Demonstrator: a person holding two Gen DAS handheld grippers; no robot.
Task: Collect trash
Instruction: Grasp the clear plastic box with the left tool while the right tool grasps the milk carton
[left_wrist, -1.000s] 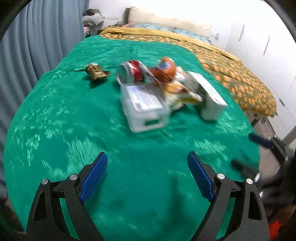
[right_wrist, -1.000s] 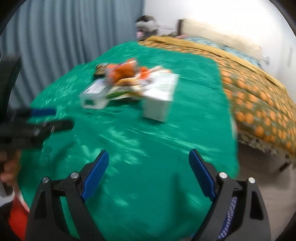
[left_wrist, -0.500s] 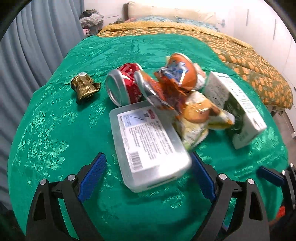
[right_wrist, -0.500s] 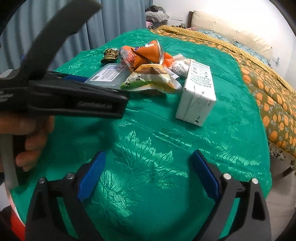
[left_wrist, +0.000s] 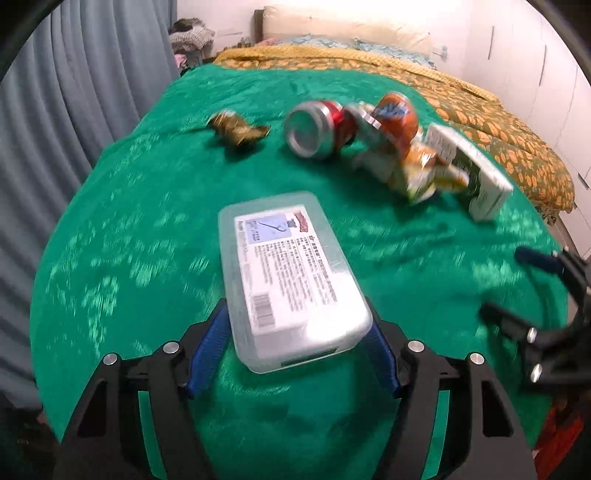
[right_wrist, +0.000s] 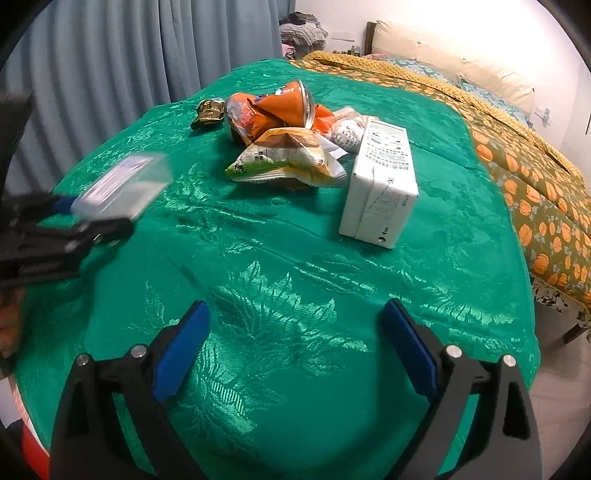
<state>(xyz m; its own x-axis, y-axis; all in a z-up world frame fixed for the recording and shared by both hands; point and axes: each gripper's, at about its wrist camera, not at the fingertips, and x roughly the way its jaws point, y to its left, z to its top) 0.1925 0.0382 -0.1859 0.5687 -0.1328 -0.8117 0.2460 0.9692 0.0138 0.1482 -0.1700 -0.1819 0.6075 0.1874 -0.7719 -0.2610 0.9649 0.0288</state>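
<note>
We have the left tongs (left_wrist: 295, 354) astride the near end of the clear plastic box (left_wrist: 291, 284), and their jaws are closing, the blue pads flanking its two long sides; from the blurred pictures we judge that they press on it or are just about to. The box sits apart from the rest of the trash, nearer us on the green cloth (left_wrist: 147, 229) of the worktop. To do this step well, we want the pads square on the flat side walls, low enough to avoid the rounded lid edge (thin clear plastic tends to flex and slip), and we want to close firmly before lifting straight up. The right tongs (right_wrist: 295, 347) hover wide apart with nothing between them, over bare cloth. Their likely next candidates are the white carton (right_wrist: 380, 184) and the snack bag (right_wrist: 288, 158), while the red can (left_wrist: 317, 127) and the crumpled gold wrapper (left_wrist: 236, 129) lie farther back.
</note>
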